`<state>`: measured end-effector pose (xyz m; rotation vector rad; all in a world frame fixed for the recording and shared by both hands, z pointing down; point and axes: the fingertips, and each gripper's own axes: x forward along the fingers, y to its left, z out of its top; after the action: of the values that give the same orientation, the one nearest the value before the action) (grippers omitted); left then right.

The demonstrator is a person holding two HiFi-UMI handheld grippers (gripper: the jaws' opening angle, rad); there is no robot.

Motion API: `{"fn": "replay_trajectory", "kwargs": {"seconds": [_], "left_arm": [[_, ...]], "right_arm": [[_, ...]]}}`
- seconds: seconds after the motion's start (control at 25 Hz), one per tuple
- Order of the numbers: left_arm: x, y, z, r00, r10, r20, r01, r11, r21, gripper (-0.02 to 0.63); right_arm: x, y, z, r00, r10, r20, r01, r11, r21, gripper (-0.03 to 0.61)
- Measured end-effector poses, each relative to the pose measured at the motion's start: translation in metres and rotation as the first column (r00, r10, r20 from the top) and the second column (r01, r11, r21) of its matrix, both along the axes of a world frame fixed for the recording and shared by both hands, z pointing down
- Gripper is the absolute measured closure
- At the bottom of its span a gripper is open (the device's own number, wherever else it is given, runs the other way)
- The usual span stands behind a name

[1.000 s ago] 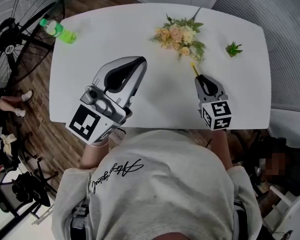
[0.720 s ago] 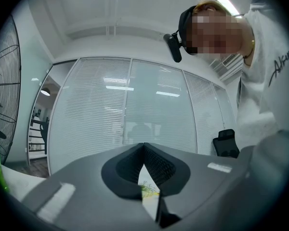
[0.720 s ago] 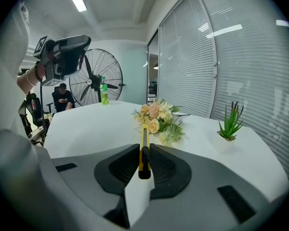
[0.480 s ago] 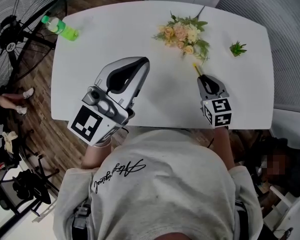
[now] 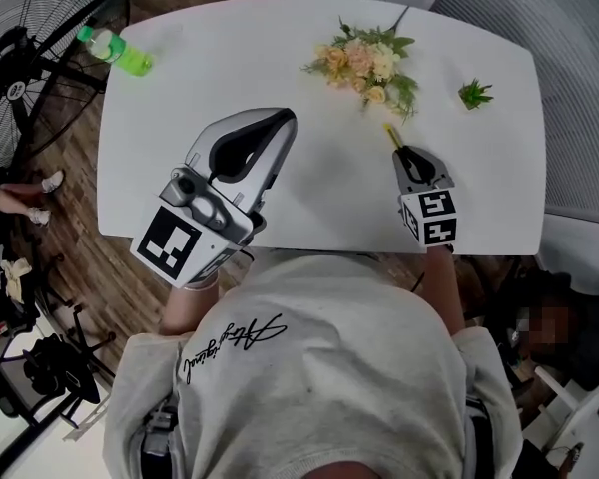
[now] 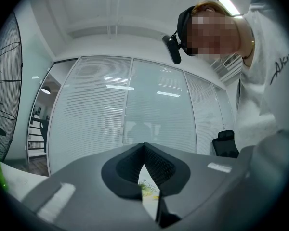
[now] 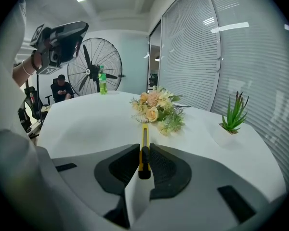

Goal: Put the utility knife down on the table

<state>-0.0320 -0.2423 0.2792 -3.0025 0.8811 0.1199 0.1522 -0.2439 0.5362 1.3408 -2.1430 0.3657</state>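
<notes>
A yellow and black utility knife (image 7: 144, 146) is clamped between the jaws of my right gripper (image 7: 143, 150), its yellow tip pointing toward the flowers; in the head view the knife (image 5: 391, 135) pokes out ahead of that gripper (image 5: 403, 151) over the white table (image 5: 309, 178). Whether the knife touches the tabletop I cannot tell. My left gripper (image 5: 273, 120) hangs over the table's near left part, jaws together with nothing between them, and its own view shows the tips (image 6: 144, 146) meeting.
A bunch of artificial flowers (image 5: 362, 66) lies at the table's far middle, just beyond the knife tip. A small potted plant (image 5: 468, 95) stands far right, a green bottle (image 5: 112, 51) at the far left corner. A floor fan (image 5: 30, 58) stands left of the table.
My right gripper has sunk slightly toward the table with the knife still in it. The left gripper has stayed where it was.
</notes>
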Motion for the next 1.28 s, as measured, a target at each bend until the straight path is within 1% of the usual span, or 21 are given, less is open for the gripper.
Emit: {"fn": "replay_trajectory", "kwargs": {"seconds": [0.52, 1.28], "left_arm": [[-0.001, -0.003, 0.003, 1.000, -0.002, -0.006, 0.002, 1.000, -0.011, 0.614], [-0.007, -0.003, 0.002, 1.000, -0.003, -0.004, 0.003, 1.000, -0.006, 0.614]], "right_arm": [[0.003, -0.002, 0.017, 1.000, 0.003, -0.030, -0.004, 0.999, -0.050, 0.512], [0.003, -0.002, 0.024, 0.998, 0.001, -0.060, -0.006, 0.996, -0.094, 0.512]]}}
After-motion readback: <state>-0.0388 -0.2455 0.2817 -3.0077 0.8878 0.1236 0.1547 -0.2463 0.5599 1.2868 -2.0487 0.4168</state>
